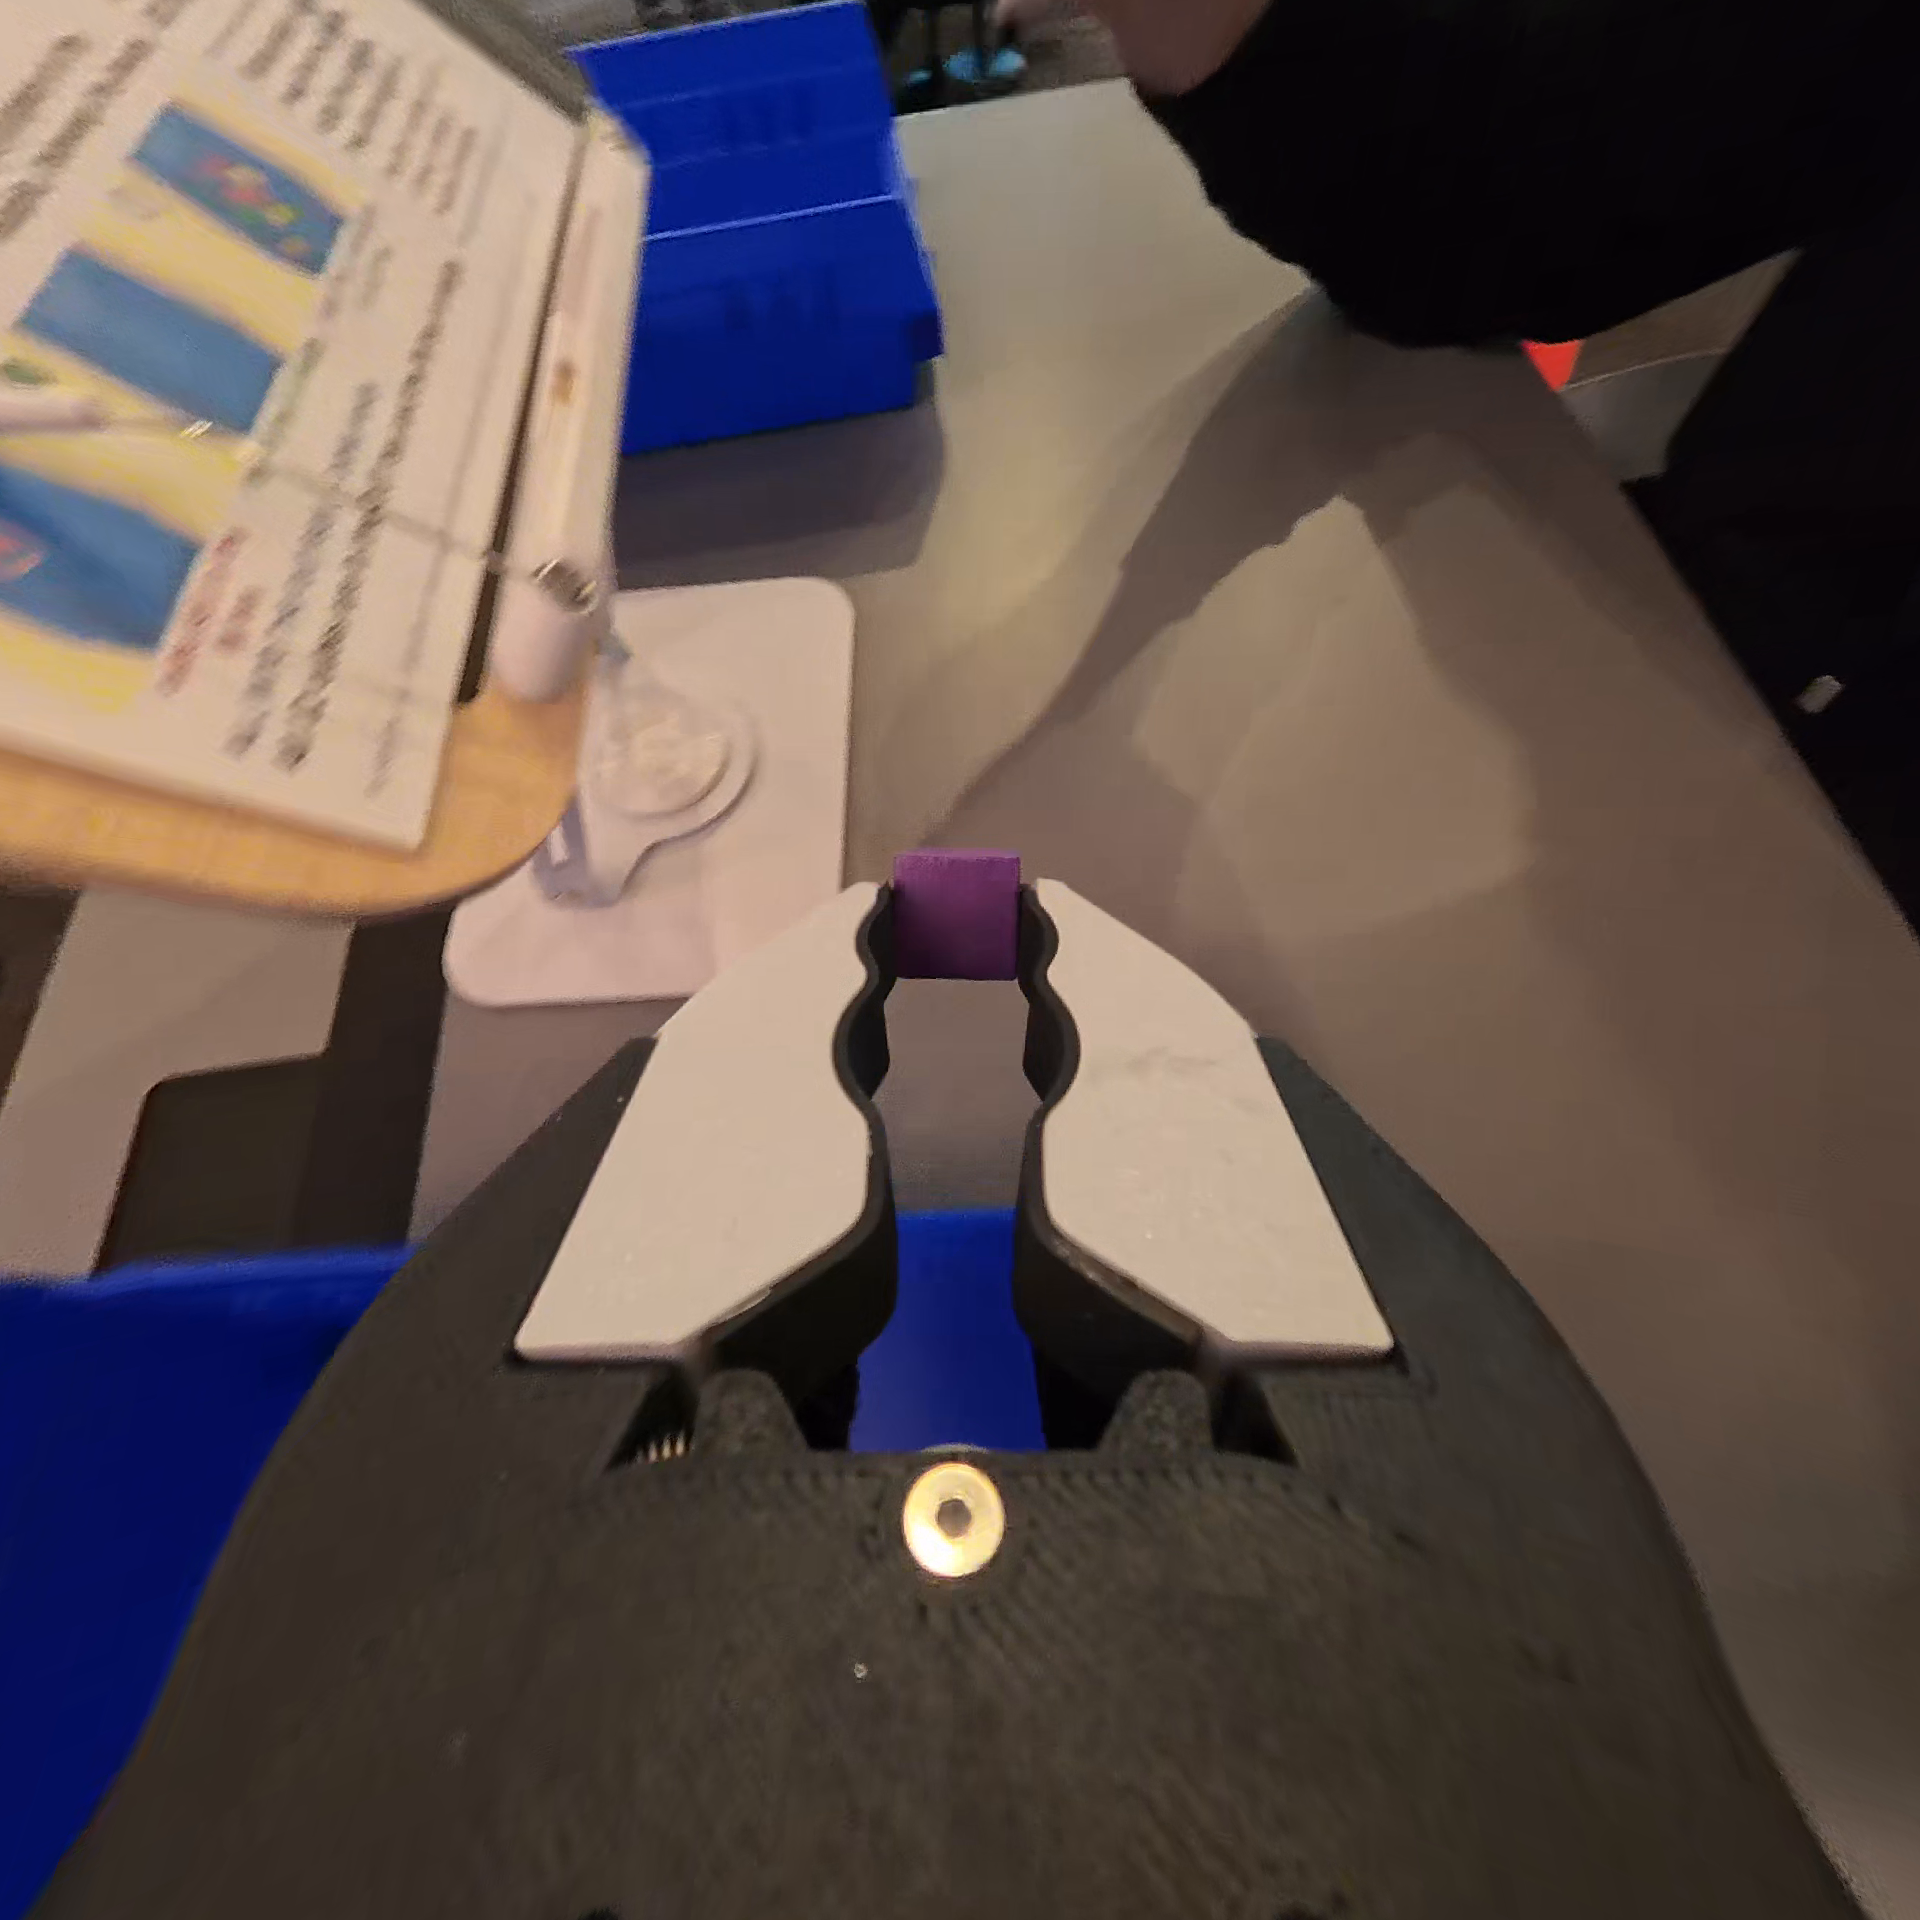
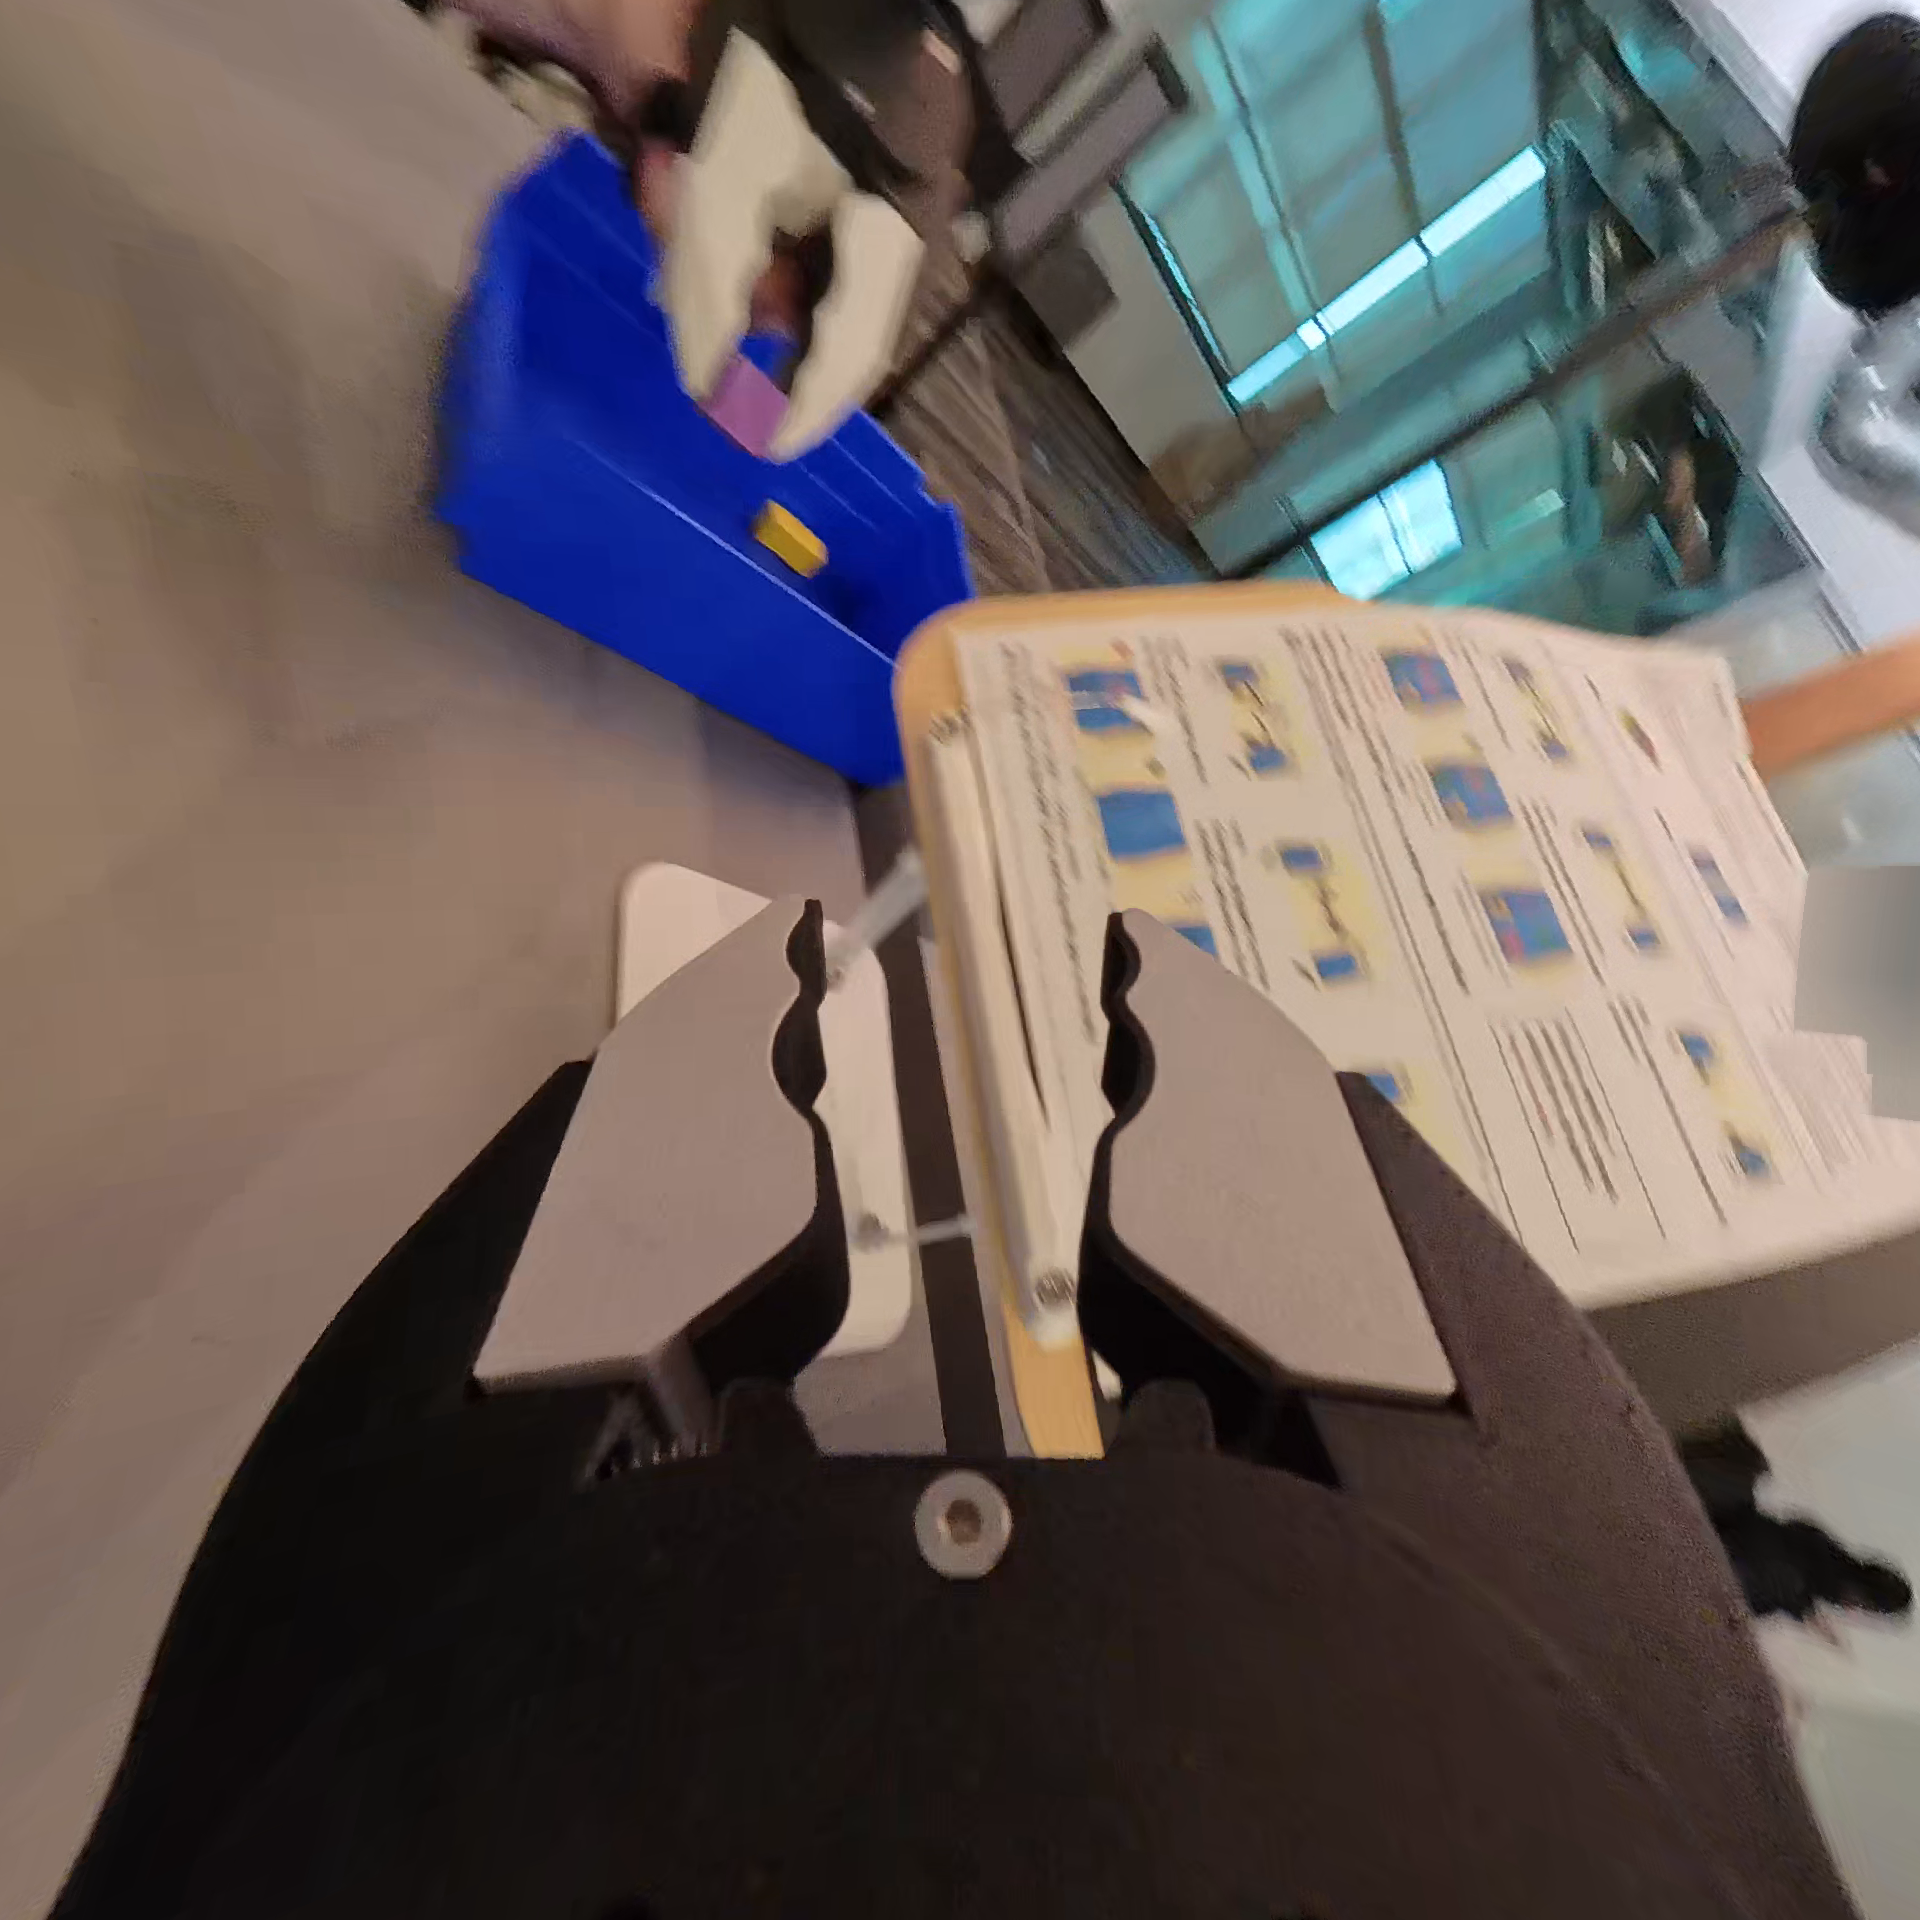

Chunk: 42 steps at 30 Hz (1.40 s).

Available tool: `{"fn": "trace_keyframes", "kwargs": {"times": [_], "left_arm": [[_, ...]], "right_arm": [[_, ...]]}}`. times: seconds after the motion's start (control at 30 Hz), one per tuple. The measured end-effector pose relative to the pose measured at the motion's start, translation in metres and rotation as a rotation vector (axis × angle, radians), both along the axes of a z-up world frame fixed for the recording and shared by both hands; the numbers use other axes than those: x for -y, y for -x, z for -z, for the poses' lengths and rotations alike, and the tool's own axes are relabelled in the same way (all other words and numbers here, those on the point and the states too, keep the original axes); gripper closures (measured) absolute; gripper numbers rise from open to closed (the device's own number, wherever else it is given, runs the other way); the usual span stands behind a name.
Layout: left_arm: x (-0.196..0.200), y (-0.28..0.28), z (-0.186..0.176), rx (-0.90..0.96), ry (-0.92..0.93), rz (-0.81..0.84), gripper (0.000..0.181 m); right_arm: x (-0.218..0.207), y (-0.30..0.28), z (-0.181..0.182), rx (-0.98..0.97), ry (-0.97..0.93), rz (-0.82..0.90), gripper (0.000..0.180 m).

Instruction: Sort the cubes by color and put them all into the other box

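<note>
My left gripper (image 1: 956, 896) is shut on a purple cube (image 1: 954, 930), held in the air at the fingertips. A blue box (image 1: 156, 1455) lies right below it. A second blue box (image 1: 769, 260) stands farther off, beyond the clipboard. In the right wrist view the left gripper (image 2: 779, 416) holds the purple cube (image 2: 743, 407) over a blue box (image 2: 623, 540) with a yellow cube (image 2: 790, 538) inside. My right gripper (image 2: 966, 935) is open and empty, above the edge of the clipboard.
A wooden clipboard with a printed instruction sheet (image 1: 260, 416) stands raised on a clear stand over a white pad (image 1: 727, 727); it also shows in the right wrist view (image 2: 1403, 883). A dark sleeve (image 1: 1507, 156) is at the upper right. The grey table (image 1: 1299, 779) runs to the right. Spacing between my two grippers at the tips: around 20 centimetres.
</note>
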<state>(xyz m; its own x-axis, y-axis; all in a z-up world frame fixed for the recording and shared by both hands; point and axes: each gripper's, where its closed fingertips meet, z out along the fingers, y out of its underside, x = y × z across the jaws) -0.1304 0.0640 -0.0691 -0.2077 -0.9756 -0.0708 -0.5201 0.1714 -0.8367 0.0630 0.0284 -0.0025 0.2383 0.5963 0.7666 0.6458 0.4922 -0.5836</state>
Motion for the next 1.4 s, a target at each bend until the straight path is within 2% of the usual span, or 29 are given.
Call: {"fn": "trace_keyframes", "kwargs": {"times": [0.2, 0.37, 0.57, 0.8, 1.03, 1.33, 1.4], "left_arm": [[0.050, -0.047, -0.001, -0.067, 0.067, 0.209, 0.159], [0.079, -0.082, 0.003, -0.106, 0.117, 0.338, 0.159], [0.095, -0.106, 0.013, -0.148, 0.148, 0.417, 0.159], [0.104, -0.120, 0.010, -0.114, 0.181, 0.481, 0.159], [0.108, -0.121, 0.008, -0.123, 0.182, 0.502, 0.159], [0.113, -0.121, 0.011, -0.137, 0.213, 0.520, 0.159], [0.111, -0.119, 0.011, -0.150, 0.189, 0.506, 0.146]], "right_arm": [[0.046, 0.063, 0.027, 0.144, -0.032, -0.253, 0.131], [0.060, 0.089, 0.043, 0.204, -0.056, -0.341, 0.130], [0.065, 0.091, 0.056, 0.265, -0.055, -0.382, 0.134], [0.067, 0.088, 0.070, 0.350, -0.054, -0.383, 0.138], [0.066, 0.088, 0.075, 0.376, -0.071, -0.371, 0.157], [0.069, 0.089, 0.076, 0.386, -0.055, -0.381, 0.157], [0.069, 0.088, 0.073, 0.370, -0.056, -0.379, 0.157]]}}
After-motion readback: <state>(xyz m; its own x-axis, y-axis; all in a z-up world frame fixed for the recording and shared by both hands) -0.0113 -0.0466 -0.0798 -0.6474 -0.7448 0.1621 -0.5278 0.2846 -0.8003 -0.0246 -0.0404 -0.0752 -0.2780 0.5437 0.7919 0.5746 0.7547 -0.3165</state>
